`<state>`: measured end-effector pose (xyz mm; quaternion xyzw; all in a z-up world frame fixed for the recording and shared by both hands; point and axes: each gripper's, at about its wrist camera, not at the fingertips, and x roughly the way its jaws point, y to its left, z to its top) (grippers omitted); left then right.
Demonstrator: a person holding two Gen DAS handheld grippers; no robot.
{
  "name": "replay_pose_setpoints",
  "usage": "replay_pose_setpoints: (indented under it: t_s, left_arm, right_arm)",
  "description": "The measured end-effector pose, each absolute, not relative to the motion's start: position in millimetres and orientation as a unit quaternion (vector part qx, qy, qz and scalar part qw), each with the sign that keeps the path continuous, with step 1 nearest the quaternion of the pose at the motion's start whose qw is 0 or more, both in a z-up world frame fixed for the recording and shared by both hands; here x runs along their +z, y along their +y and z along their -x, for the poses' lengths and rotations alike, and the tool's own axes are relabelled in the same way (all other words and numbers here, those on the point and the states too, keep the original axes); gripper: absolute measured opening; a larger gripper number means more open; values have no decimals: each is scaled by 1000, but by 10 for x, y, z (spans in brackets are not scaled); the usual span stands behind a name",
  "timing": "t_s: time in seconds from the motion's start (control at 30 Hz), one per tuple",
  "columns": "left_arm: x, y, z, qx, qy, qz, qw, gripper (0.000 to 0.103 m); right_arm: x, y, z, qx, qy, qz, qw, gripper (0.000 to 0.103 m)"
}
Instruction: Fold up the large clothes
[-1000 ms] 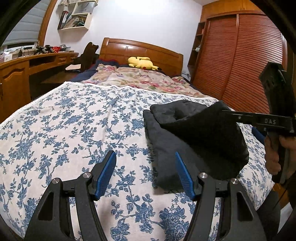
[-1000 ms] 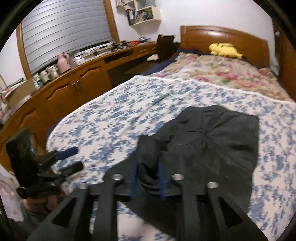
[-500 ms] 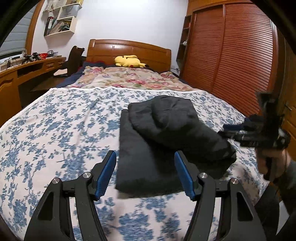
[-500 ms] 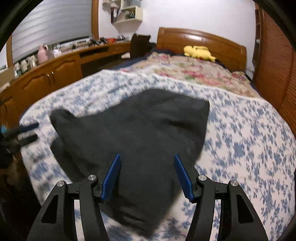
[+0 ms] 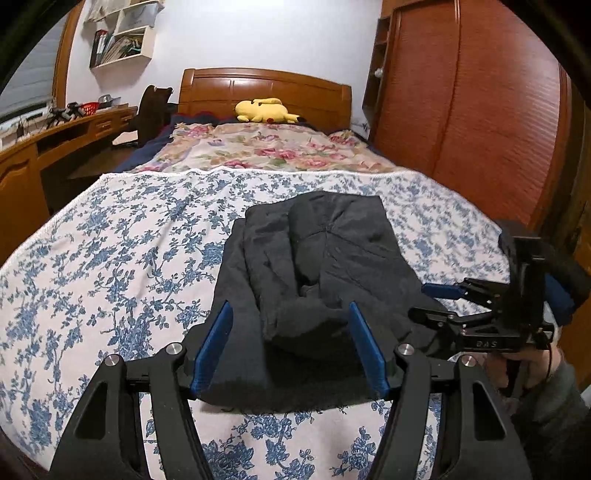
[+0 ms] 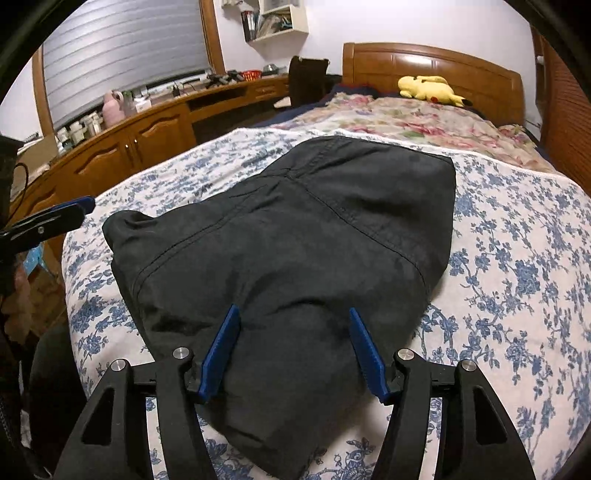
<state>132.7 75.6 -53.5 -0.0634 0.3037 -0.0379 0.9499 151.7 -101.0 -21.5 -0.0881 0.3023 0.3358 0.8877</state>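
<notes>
Yellow plush toy [image 5: 265,110] by wooden headboard [image 5: 264,86]; wall shelf [image 6: 275,20] above desk [image 6: 155,122].

Folded blk garment [image 6: 295,236] betw. open fingers [image 6: 225,343]

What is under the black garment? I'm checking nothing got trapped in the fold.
The black garment lies folded on the blue-flowered bedspread, which shows all around it. Whatever lies between its layers or directly beneath it is covered and cannot be seen.

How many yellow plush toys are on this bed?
1. The yellow plush toy lies at the wooden headboard, on the far end of the bed; nothing suggests another, though bedding could hide one.
</notes>
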Motion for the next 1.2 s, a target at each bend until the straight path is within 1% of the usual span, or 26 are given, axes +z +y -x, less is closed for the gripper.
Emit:
replay_pose_setpoints:
  t_s: [0.1, 0.17, 0.33, 0.4, 0.43, 0.47, 0.5, 0.53, 0.63, 0.7, 0.77, 0.97, 1.07, 1.17, 1.2]
  left_arm:
    - [-573, 627, -1399, -34, 313, 47, 948, 66]
    - [-605, 565, -1439, -34, 320, 41, 946, 61]
    - [-665, 496, -1540, -32, 336, 35, 941, 59]
    - [-677, 497, -1560, -29, 339, 35, 940, 52]
    - [-681, 494, -1561, -28, 340, 34, 939, 50]
    - [-682, 493, -1567, -27, 341, 34, 939, 45]
    - [-682, 495, -1566, -26, 343, 31, 939, 31]
    - [-684, 485, -1566, -28, 346, 26, 938, 25]
    - [-688, 430, -1567, -32, 352, 4, 935, 20]
    - [-691, 412, -1561, -33, 356, -5, 934, 13]
    - [-674, 399, -1542, -34, 355, -10, 934, 10]
    - [-508, 365, -1444, -16, 338, -42, 940, 5]
    - [-438, 430, -1394, 1, 329, -53, 943, 1]
    - [-392, 554, -1335, 39, 318, -71, 944, 0]
    - [-384, 635, -1315, 37, 322, -63, 944, 0]
  right_arm:
    - [-211, -1078, -1474, 341, 300, 87, 887, 63]
    - [-240, -1210, -1467, 343, 297, 78, 888, 64]
    - [-258, -1601, -1338, 331, 286, 67, 897, 64]
    - [-234, -1737, -1256, 318, 276, 69, 904, 64]
    - [-241, -1751, -1237, 313, 274, 73, 907, 64]
    - [-249, -1765, -1233, 307, 273, 76, 909, 64]
    - [-270, -1784, -1230, 303, 274, 78, 909, 64]
    - [-293, -1796, -1236, 300, 278, 77, 909, 64]
    - [-313, -1843, -1218, 303, 284, 65, 907, 64]
    - [-304, -1866, -1201, 304, 282, 63, 908, 64]
    - [-303, -1869, -1185, 305, 281, 60, 908, 64]
    - [-285, -1903, -1155, 323, 273, 50, 905, 64]
    - [-275, -1882, -1118, 338, 267, 52, 901, 64]
    - [-269, -1846, -1096, 348, 263, 52, 898, 64]
    - [-270, -1830, -1094, 352, 263, 52, 897, 64]
